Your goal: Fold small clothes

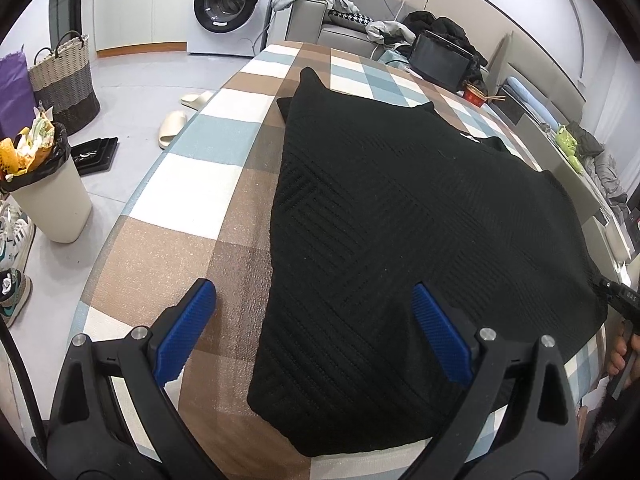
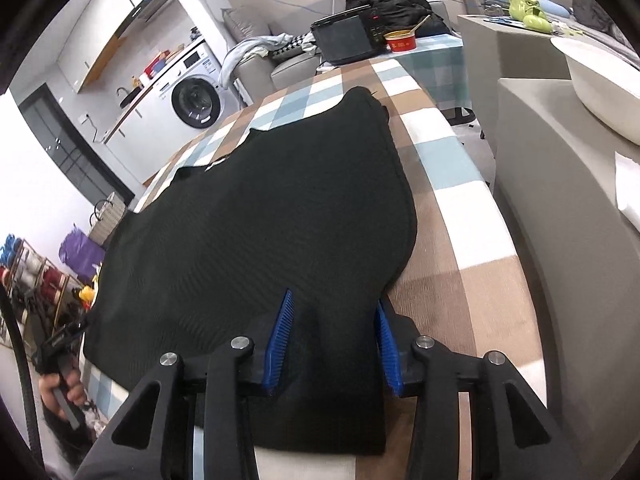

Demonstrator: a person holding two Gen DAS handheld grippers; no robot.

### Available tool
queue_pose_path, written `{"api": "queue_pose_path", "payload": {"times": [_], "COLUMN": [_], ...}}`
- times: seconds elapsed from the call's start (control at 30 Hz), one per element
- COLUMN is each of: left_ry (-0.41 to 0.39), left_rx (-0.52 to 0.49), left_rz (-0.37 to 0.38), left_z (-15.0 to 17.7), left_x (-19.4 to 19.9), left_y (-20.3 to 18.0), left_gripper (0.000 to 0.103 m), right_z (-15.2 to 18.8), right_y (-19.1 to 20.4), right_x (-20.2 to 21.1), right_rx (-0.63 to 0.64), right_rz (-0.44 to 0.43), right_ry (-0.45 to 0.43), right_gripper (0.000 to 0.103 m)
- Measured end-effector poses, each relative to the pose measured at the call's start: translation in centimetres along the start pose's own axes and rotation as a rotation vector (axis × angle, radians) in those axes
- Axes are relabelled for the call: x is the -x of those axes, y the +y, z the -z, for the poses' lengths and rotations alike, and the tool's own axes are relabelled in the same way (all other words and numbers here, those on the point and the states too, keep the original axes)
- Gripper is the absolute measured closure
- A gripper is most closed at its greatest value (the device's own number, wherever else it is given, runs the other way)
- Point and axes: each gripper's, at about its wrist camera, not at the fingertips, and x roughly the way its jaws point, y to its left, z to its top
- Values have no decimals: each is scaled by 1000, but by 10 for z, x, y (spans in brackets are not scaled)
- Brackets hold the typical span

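One black knitted garment with a raised diagonal rib pattern (image 1: 400,220) lies spread flat on the desk, which is covered by a checked cloth of brown, pale blue and white squares (image 1: 188,184). The garment reaches from the near edge of the desk well toward the far end, and its surface is smooth, which suggests it has been laid out so that a fold can start from the near hem.

Left: the left tool (image 1: 314,330), black-framed with two blue ribbed pads, stands spread wide above the near left part of the garment. Its left pad hangs over bare cloth and its right pad over the knit. The garment's left edge runs between the two pads, and nothing is gripped. This placement appears to line the tool up with the left near corner.

Right: the right tool (image 2: 334,338), of the same build, has its jaws partly drawn together, with the near right corner of the garment (image 2: 256,208) between its two blue pads. Whether the pads truly press the fabric cannot be told with certainty; the fabric looks bunched between them. A corner hold here would let the hem be lifted and carried over.

Count: one garment, two tools, four blue pads, one desk.
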Motion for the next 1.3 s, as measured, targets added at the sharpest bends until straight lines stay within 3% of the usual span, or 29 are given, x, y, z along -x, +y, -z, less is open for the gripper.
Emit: {"api": "queue_pose_path", "payload": {"times": [0.03,0.1,0.2,0.27,0.3,0.33,0.5,0.63,0.87,1.1,1.3], "left_ry": [-1,-2,-12,-17,-21,-26,-104,-124,-72,25,47], "left_rx": [0,-1,-5,-13,-16,-19,-79,-152,-280,-362,-355], "left_rz": [0,4,11,6,3,-3,-45,29,167,161,113], "left_z": [-1,-1,-1,-2,-3,-3,-6,-7,-3,6,7], "left_x": [-1,-1,1,0,1,2,20,28,6,-32,-38], "left_y": [0,-1,-3,-6,-6,-6,-22,-50,-112,-143,-129], "left_gripper": [5,5,5,5,5,5,5,5,5,7,8], "right_z": [-1,-3,-2,0,3,6,8,9,16,27,28], "right_y": [0,0,5,7,9,10,28,60,124,175,166], "right_x": [-4,-2,17,16,12,10,36,50,-2,-57,-67], "right_rx": [-4,-25,1,42,81,104,143,224,349,481,533], "right_rz": [12,-32,-95,12,129,185,191,127,3,-52,-4], "right_ry": [7,2,-57,-19,9,23,-66,-107,-30,30,42], "right_gripper": [81,87,89,89,89,84,62,60,56,57,58]}}
